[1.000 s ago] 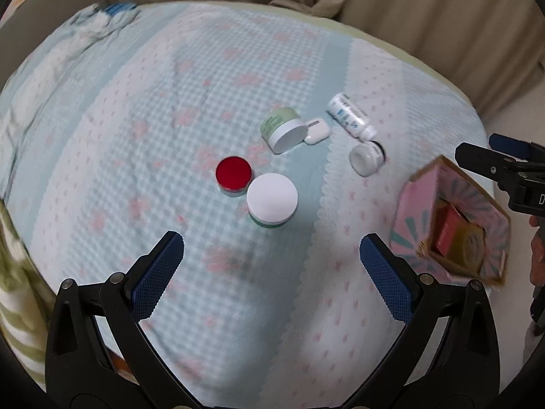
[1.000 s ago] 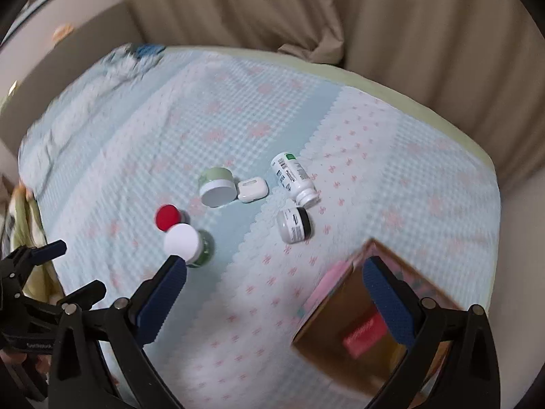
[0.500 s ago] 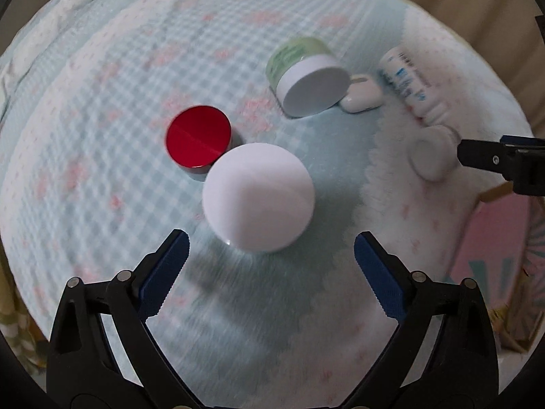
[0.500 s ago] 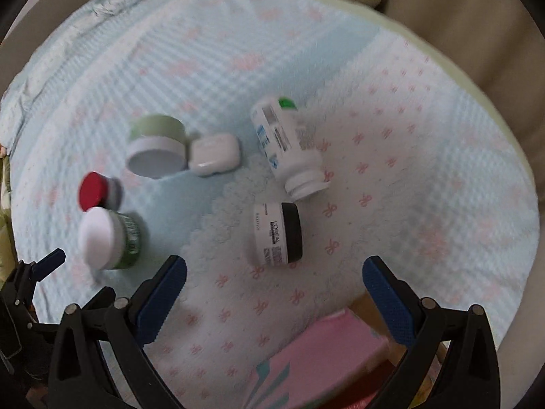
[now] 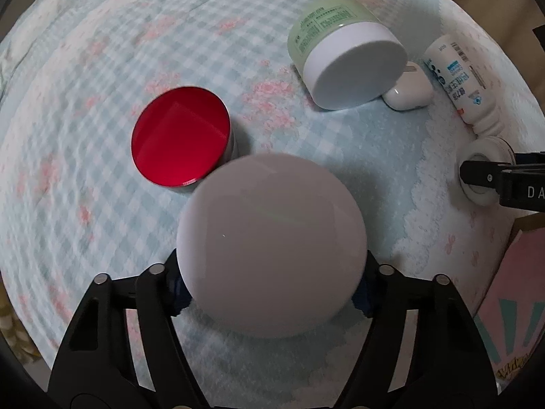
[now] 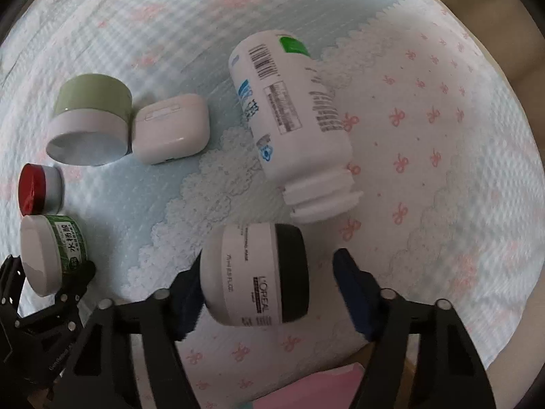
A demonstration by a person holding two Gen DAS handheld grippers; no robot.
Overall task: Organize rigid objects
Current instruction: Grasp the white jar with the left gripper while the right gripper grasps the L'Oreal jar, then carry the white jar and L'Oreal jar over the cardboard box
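While both tongs sit low over the bed, each already has a jar between its fingers, so the coming move turns on how each jar lies in that gap.

The left tongs straddle the white-lidded green jar, which stands upright with its lid facing the camera; its axis runs straight up out of the bed, across the line of the fingers. The blue pads sit against or just beside its two sides, but the lid hides the contact, so I cannot tell whether they are pinching it or only closing in. Just beyond it, to the left, stands the red-lidded jar, near enough to be nudged.

The right tongs are spread around the black-lidded jar, which lies on its side, axis running across from finger to finger, black lid toward the right finger, base toward the left. The left pad is near touching; a gap shows at the right. Straight ahead, the white bottle lies with its neck pointing back at the tongs, almost meeting the jar. A pink box lies behind the tongs, probably the destination.
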